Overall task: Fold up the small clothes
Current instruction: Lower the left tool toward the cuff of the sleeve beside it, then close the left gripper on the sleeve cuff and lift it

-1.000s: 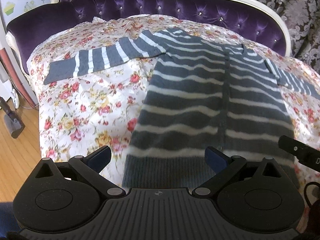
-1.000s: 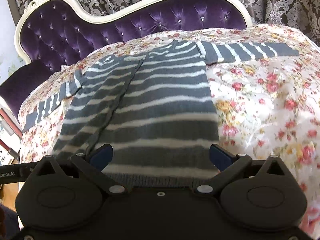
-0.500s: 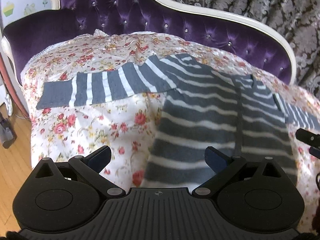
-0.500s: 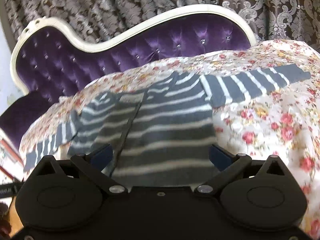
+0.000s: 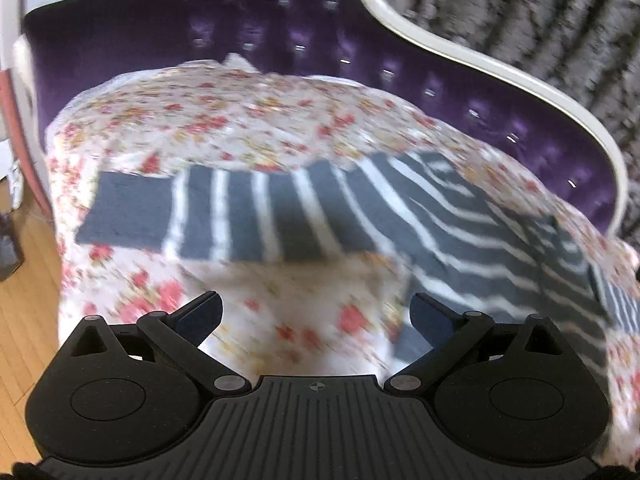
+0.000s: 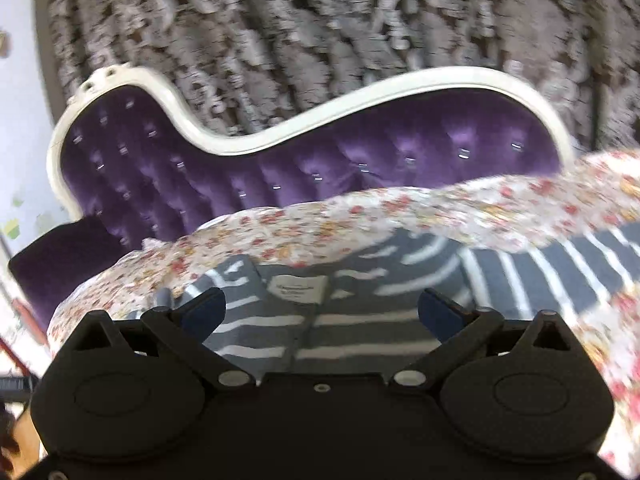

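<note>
A grey cardigan with white stripes [image 5: 452, 220] lies spread flat on a floral sheet [image 5: 248, 128]. Its left sleeve [image 5: 224, 216] stretches out to the left, ending in a plain grey cuff. My left gripper [image 5: 316, 314] is open and empty over the sheet, just in front of that sleeve. In the right wrist view the cardigan's collar with a white label [image 6: 298, 288] is close ahead and its other sleeve [image 6: 560, 264] runs to the right. My right gripper [image 6: 322, 310] is open and empty above the collar area. Both views are blurred by motion.
The sheet covers a purple tufted sofa [image 5: 304, 40] with a white curved frame [image 6: 320, 120]. Patterned grey curtains [image 6: 320, 20] hang behind it. Wooden floor [image 5: 20, 300] shows at the left, below the sofa's edge.
Both grippers have moved forward over the cardigan, from its hem toward the top. The left one has swung left to face the left sleeve. The right one now faces the collar. Both stay open.
</note>
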A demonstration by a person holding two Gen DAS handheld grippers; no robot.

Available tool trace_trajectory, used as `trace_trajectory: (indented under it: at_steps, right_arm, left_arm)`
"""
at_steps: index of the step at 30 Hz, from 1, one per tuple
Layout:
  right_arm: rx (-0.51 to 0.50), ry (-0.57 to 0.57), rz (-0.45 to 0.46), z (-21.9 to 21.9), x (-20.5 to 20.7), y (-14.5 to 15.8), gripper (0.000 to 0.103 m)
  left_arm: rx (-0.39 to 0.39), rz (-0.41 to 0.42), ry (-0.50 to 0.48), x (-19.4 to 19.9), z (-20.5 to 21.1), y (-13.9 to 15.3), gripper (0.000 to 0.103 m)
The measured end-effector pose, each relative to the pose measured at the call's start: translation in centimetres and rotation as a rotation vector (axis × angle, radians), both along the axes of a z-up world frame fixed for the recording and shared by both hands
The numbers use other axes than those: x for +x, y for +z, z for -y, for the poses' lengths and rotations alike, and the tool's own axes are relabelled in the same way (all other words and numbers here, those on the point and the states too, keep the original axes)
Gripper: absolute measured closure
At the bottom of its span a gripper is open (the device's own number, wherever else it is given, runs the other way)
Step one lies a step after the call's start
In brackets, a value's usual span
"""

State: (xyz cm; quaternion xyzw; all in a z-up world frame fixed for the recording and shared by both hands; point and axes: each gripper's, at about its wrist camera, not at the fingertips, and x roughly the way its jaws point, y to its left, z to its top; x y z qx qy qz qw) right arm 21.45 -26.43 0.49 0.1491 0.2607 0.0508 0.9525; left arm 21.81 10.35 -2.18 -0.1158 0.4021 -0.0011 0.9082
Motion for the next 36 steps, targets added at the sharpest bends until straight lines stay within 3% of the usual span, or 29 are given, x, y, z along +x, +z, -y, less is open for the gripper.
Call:
trace_trajectory:
  at_steps: [5, 11, 18, 23, 29, 30, 32, 36]
  right_arm:
    - [0.035, 0.102, -0.049, -0.6, 2.0, -1.3, 0.001]
    - [0.06, 0.138, -0.152, -0.6, 2.4, -3.7, 0.001]
    - [0.04, 0.134, -0.167, -0.8, 2.4, -4.1, 0.001]
    - [0.03, 0.152, -0.182, -1.7, 2.6, -4.4, 0.001]
    - [0.034, 0.186, -0.197, -2.7, 2.7, -4.7, 0.001]
    - [0.034, 0.19, -0.198, -2.8, 2.7, -4.7, 0.001]
    - [0.033, 0.195, -0.198, -3.0, 2.7, -4.7, 0.001]
    - [0.032, 0.193, -0.197, -3.1, 2.7, -4.7, 0.001]
  left_arm:
    - [-0.037, -0.009, 0.069, 1.9, -4.0, -0.6, 0.001]
    - [-0.043, -0.017, 0.16, 3.2, -7.9, -2.7, 0.001]
    - [-0.066, 0.014, 0.226, 3.6, -10.9, -4.9, 0.002]
    - [-0.156, 0.017, 0.262, 4.9, -13.0, -5.6, 0.002]
    - [-0.187, 0.041, 0.287, 5.0, -14.0, -6.0, 0.003]
    - [-0.19, 0.047, 0.287, 4.9, -14.0, -6.1, 0.005]
    - [-0.175, 0.049, 0.288, 5.1, -13.9, -6.1, 0.023]
    - [-0.142, 0.044, 0.292, 5.2, -13.7, -6.1, 0.036]
